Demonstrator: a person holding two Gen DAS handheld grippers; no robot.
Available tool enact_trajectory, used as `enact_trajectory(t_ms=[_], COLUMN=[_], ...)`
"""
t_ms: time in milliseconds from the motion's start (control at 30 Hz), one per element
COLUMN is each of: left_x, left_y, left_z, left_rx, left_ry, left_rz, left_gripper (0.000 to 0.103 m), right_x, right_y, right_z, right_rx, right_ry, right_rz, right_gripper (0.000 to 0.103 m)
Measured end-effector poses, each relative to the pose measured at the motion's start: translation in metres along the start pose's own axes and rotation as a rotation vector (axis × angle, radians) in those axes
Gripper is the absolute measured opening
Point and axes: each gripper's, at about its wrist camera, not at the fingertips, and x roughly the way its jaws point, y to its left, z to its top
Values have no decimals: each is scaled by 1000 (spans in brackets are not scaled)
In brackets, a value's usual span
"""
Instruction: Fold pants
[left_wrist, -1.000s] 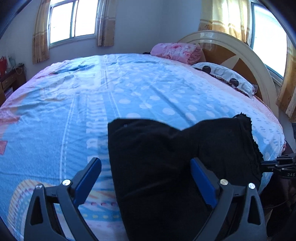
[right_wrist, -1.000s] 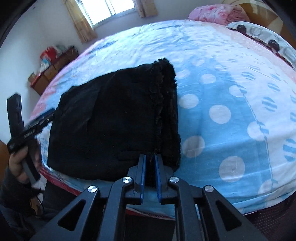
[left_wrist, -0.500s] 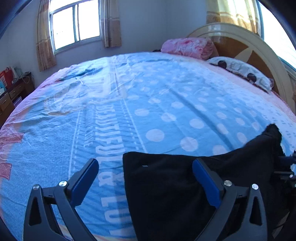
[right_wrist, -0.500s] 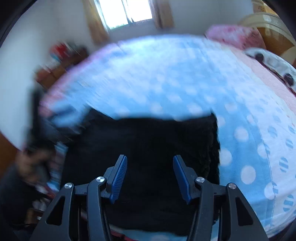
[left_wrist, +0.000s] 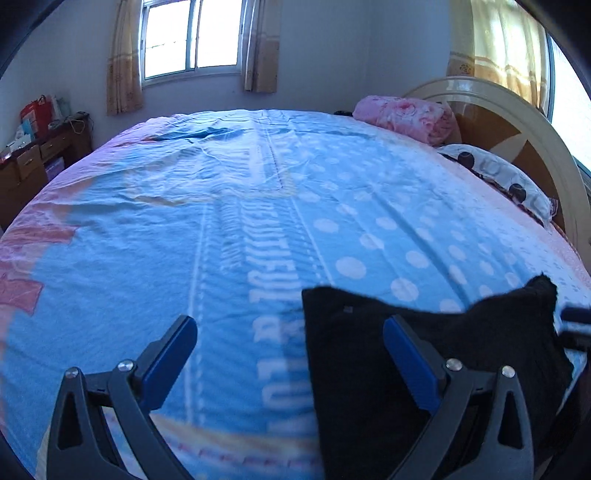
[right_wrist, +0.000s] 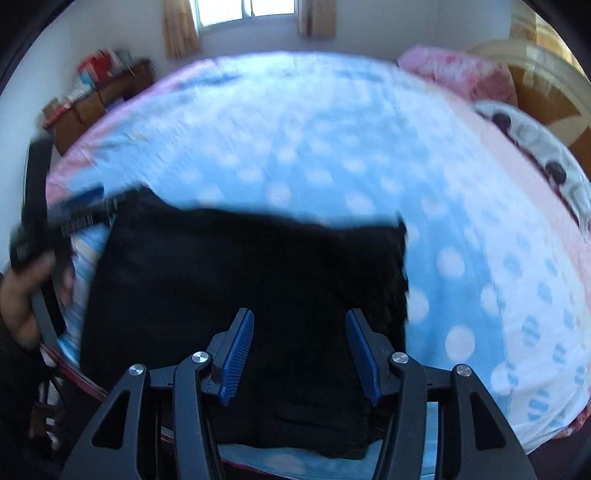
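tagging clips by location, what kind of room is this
A bedroom, most likely in a home: a large bed with a curved headboard, a pillow, and curtained windows.

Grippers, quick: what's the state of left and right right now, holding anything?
Left gripper: open, holding nothing, beside the black pants.
Right gripper: open, holding nothing, above the pants.
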Motion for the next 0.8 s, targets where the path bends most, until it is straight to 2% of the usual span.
enact_trajectory(t_ms=[67, 200, 233, 333, 467, 533, 700, 800], left_x=[-12, -13, -11, -2, 3, 4, -2, -11], left_y=[0, -3, -3, -5, -7, -9, -12, -16], left_z=[-12, -30, -34, -42, -42, -41, -40, -40], left_rx=[14, 42, 41, 53, 47, 58, 65, 74], left_ry=[-5, 29, 45, 86, 97, 98, 102, 98], left_rz=[24, 61, 63, 61, 49, 54, 67, 64], left_gripper=[103, 103, 103, 103, 103, 103, 103, 103], right_x=[1, 37, 54, 95, 108, 112, 96, 66], right_y=[13, 37, 39, 32, 14, 11, 13, 14], right_z=[12, 32, 36, 39, 40, 40, 36, 25], right_rx=[-15, -19, -4, 58, 108, 93, 87, 67], right_ry=[-28, 13, 46, 126, 110, 107, 76, 15], right_rz=[98, 295, 314, 273, 290, 291, 280, 212], right_gripper=[54, 54, 54, 54, 53, 53, 53, 54])
